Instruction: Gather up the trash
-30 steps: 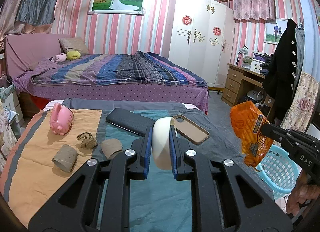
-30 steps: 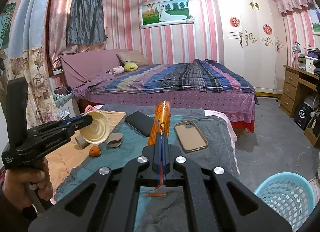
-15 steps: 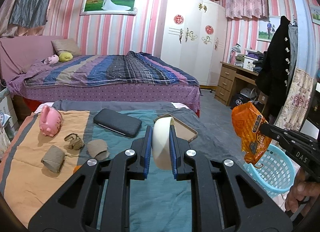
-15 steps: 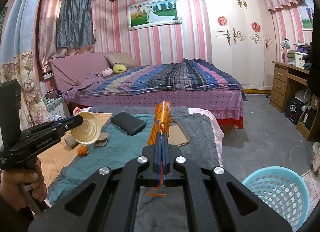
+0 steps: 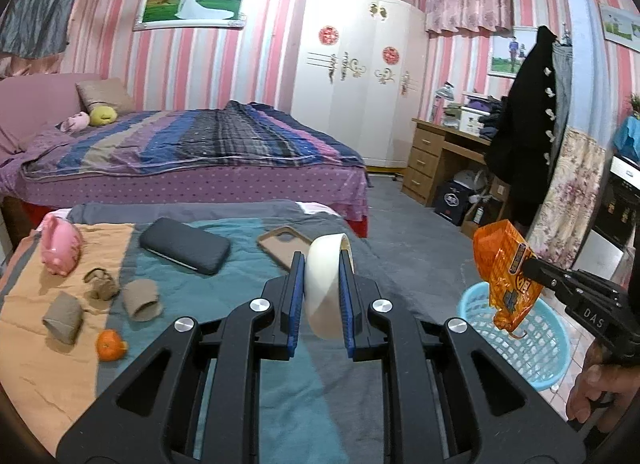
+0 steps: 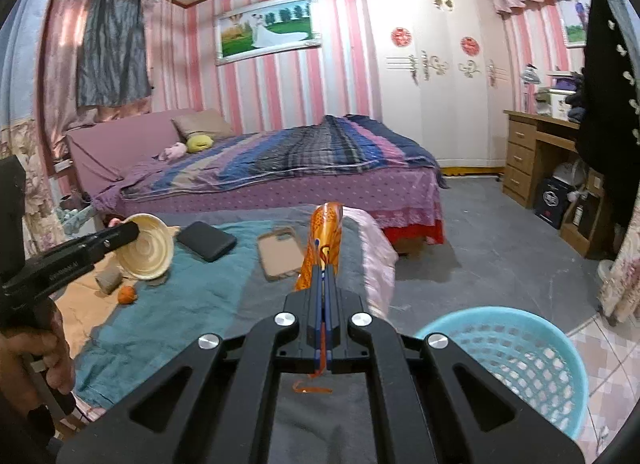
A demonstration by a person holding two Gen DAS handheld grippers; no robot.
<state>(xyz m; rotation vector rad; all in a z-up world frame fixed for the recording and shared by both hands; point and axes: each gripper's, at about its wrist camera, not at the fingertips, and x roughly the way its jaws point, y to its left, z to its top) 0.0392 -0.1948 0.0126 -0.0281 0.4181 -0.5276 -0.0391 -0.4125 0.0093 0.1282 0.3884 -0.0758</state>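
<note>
While the orange snack wrapper (image 5: 505, 270) hangs upright, pinched in my right gripper (image 6: 324, 276) just over the near rim of the blue basket (image 6: 520, 352), my left gripper (image 5: 322, 292) is clamped on the paper bowl (image 5: 326, 288) above the bed, farther off, so right drops first.

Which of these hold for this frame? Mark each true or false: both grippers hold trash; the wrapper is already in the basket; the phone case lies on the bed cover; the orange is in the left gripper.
1. Both grippers hold trash. True: the left gripper clamps a paper bowl, the right gripper an orange wrapper.
2. The wrapper lies in the blue basket. False: it is held in the air.
3. The phone case lies on the bed cover. True.
4. The left gripper holds the orange. False: it lies on the cover.
</note>
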